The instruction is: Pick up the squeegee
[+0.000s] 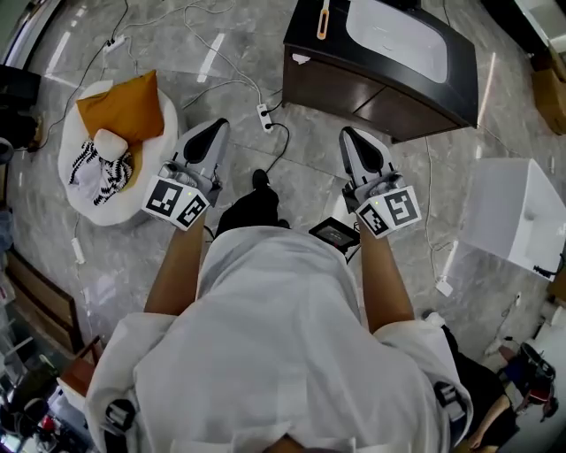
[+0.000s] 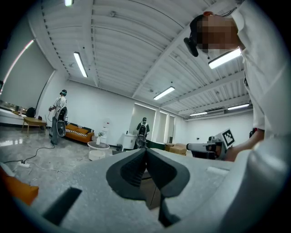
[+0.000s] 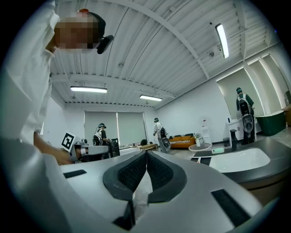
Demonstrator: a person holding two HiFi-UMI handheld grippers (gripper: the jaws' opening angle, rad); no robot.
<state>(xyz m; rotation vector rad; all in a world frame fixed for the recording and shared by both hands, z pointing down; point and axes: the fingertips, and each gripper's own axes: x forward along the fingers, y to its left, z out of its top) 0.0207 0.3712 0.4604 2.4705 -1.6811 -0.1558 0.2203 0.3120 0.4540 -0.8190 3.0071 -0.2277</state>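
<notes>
With my left tongs and right tongs both closed on nothing, the slim orange squeegee (as I take it; likely light, stiff-handled, a little slippery) lies by the dark table's left edge, best pinched mid-handle.

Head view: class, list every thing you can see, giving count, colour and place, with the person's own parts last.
Counter: one, dark brown, top centre, holding a white basin.
Pouf: one, white, left, bearing an orange cushion and black-and-white cloth.
Box: one, white, right.
Power strip: one, white, on the grey floor beside the counter.
Left gripper, right gripper: two, grey, centre, jaws shut, empty.
Shirt: one, white, bottom.
</notes>
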